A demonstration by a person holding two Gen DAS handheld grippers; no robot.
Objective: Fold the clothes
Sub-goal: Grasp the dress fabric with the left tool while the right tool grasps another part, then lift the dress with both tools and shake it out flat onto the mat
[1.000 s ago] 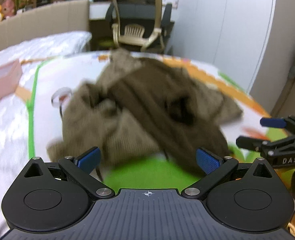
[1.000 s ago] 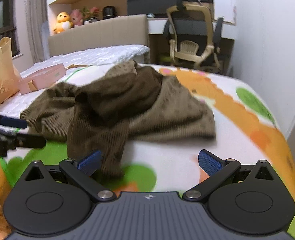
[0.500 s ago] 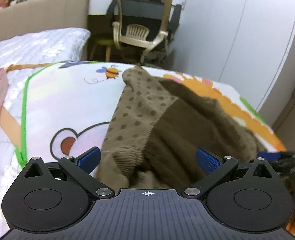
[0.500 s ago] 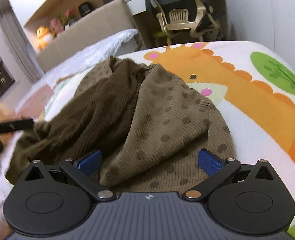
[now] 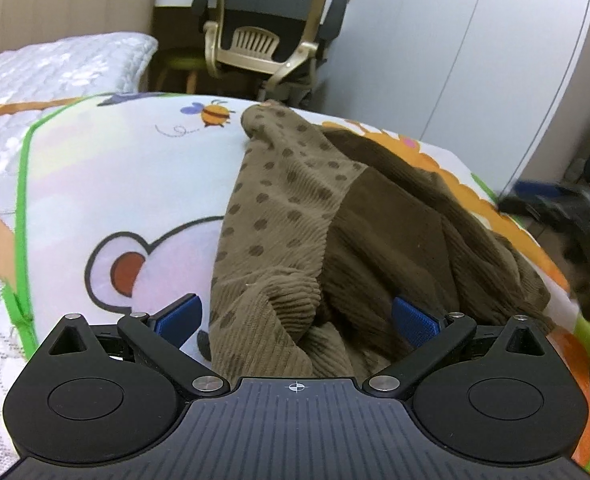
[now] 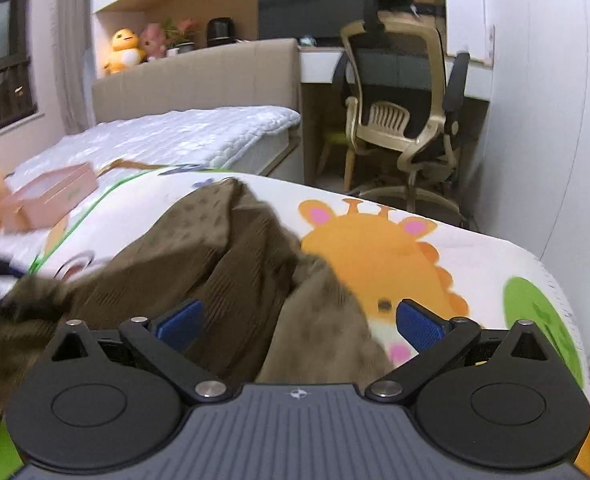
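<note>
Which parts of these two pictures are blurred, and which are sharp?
Left wrist view: the garment is sharp, its ribs and dots clear; the right gripper at the right edge is smeared. Right wrist view: the garment is blurred, most at the left edge; the chair is sharper.

Both the left hand-held gripper (image 5: 297, 316) and the right hand-held gripper (image 6: 299, 322) have their jaws spread wide.

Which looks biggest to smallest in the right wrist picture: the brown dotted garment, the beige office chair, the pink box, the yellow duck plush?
1. Brown dotted garment, though it is nearest the camera.
2. Beige office chair.
3. Pink box.
4. Yellow duck plush, which is farthest away.
</note>
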